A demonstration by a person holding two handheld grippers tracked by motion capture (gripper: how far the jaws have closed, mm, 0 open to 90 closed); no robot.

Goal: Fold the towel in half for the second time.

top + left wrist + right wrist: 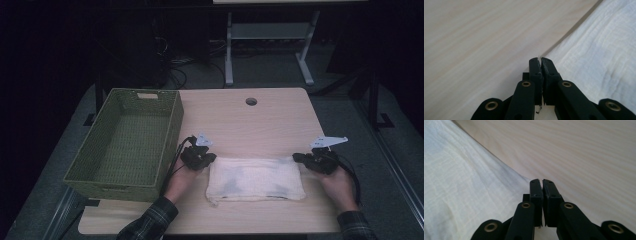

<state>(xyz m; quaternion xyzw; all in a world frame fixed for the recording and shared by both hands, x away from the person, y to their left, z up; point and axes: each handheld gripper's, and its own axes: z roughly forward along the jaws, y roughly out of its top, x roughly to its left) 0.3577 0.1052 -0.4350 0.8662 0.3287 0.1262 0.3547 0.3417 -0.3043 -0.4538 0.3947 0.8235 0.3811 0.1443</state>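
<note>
A white cloth [255, 179] lies folded flat on the wooden table [250, 125] near its front edge. My left gripper [210, 159] sits at the cloth's far left corner. In the left gripper view the jaws [540, 60] are shut, with a thin white sliver of the cloth [599, 50] pinched between the tips. My right gripper [298, 158] is at the far right corner. In the right gripper view it [540, 181] is shut too, and the edge of the cloth [461, 182] runs right into its tips.
A green woven basket [170, 145] stands at the table's left side, close to my left hand. A round cable hole [251, 101] lies near the far edge. Beyond the table are a dark floor and a desk frame [270, 45].
</note>
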